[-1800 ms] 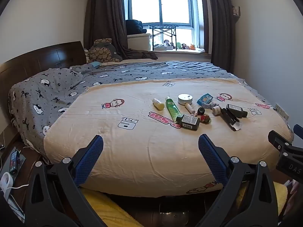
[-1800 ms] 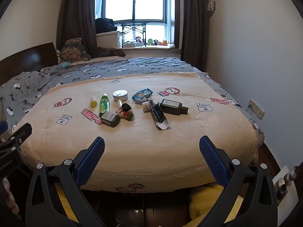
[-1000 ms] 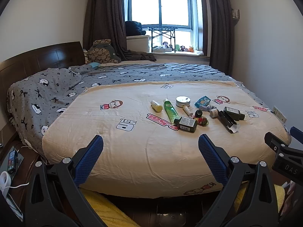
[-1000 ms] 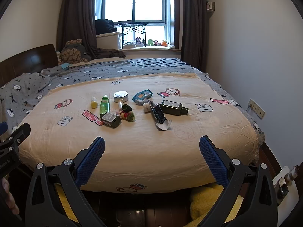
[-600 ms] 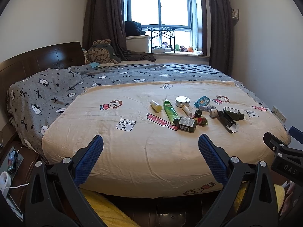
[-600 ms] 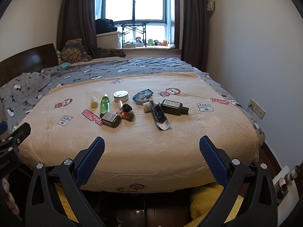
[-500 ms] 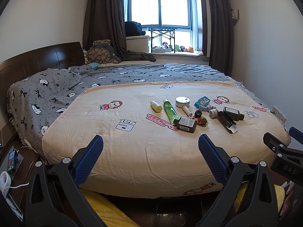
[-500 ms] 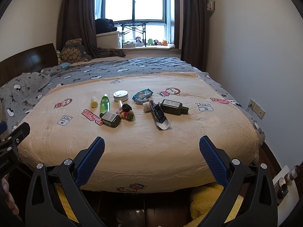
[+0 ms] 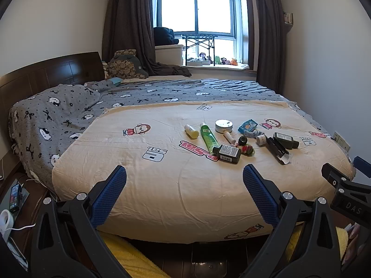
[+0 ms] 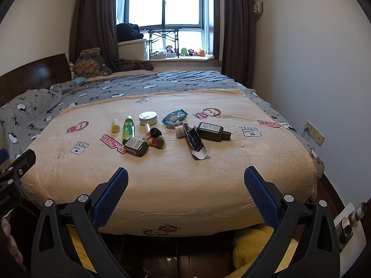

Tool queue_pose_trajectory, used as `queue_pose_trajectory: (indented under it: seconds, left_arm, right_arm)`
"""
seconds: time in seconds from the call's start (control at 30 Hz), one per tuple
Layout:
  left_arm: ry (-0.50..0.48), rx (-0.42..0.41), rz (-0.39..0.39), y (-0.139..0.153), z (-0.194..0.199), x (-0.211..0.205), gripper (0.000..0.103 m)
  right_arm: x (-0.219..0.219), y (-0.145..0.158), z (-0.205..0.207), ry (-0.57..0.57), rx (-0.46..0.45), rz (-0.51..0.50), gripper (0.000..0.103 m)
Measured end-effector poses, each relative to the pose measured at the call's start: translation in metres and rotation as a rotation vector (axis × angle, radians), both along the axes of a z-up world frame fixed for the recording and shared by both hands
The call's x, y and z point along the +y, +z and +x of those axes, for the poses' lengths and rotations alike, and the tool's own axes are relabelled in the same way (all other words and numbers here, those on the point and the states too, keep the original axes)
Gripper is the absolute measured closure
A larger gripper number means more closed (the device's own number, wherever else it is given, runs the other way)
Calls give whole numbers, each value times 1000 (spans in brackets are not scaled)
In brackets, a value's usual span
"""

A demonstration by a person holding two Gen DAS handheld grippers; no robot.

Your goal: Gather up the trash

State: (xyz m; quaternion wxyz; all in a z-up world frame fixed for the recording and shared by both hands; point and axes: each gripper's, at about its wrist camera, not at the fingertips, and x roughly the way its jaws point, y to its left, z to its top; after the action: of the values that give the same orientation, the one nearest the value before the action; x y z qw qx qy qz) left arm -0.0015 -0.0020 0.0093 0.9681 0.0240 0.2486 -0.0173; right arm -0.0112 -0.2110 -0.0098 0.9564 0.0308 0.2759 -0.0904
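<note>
Several small items lie clustered on the cream bedspread (image 10: 162, 169): a green tube (image 10: 128, 128), a small yellow bottle (image 10: 115, 126), a round tin (image 10: 148, 117), two dark green bottles (image 10: 136, 146) (image 10: 212, 131), a black torn wrapper (image 10: 196, 141), a blue packet (image 10: 174, 115) and a coloured ball (image 10: 158, 142). The left wrist view shows the same cluster, with the green tube (image 9: 208, 137) and a dark bottle (image 9: 227, 153). My left gripper (image 9: 184, 181) and right gripper (image 10: 185, 181) both hang open and empty at the bed's near edge, well short of the items.
A grey patterned blanket (image 9: 58, 120) covers the bed's far and left side, by a dark headboard (image 9: 46, 74). Yellow cloth (image 10: 252, 245) lies on the floor under the bed edge. A nightstand with a phone (image 9: 15, 197) is at left; a wall with sockets (image 10: 314, 134) at right.
Both views have barely shifted; the left one drew back slightly from the bed. Both grippers stay open and the items lie as before.
</note>
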Motion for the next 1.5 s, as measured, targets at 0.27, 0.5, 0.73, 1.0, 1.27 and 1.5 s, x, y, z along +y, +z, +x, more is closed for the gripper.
queue_pose_trajectory:
  seconds: [0.27, 0.5, 0.73, 1.0, 1.27, 1.5]
  left_arm:
    - [0, -2, -2, 3, 0, 1, 8]
    - [1, -6, -6, 8, -1, 3, 8]
    - [1, -6, -5, 9, -1, 3, 8]
    - [2, -9, -6, 10, -1, 2, 8]
    - [2, -9, -5, 8, -2, 3, 8]
    - [3, -1, -1, 3, 1, 3, 8]
  right_arm:
    - [0, 0, 0, 1, 0, -1, 3]
    - [0, 0, 0, 0, -1, 0, 3]
    - [0, 0, 0, -1, 0, 0, 3]
    - [0, 1, 0, 3, -2, 1, 3]
    - [0, 1, -1, 2, -6, 5, 3]
    - [-4, -2, 1, 4, -11, 10, 3]
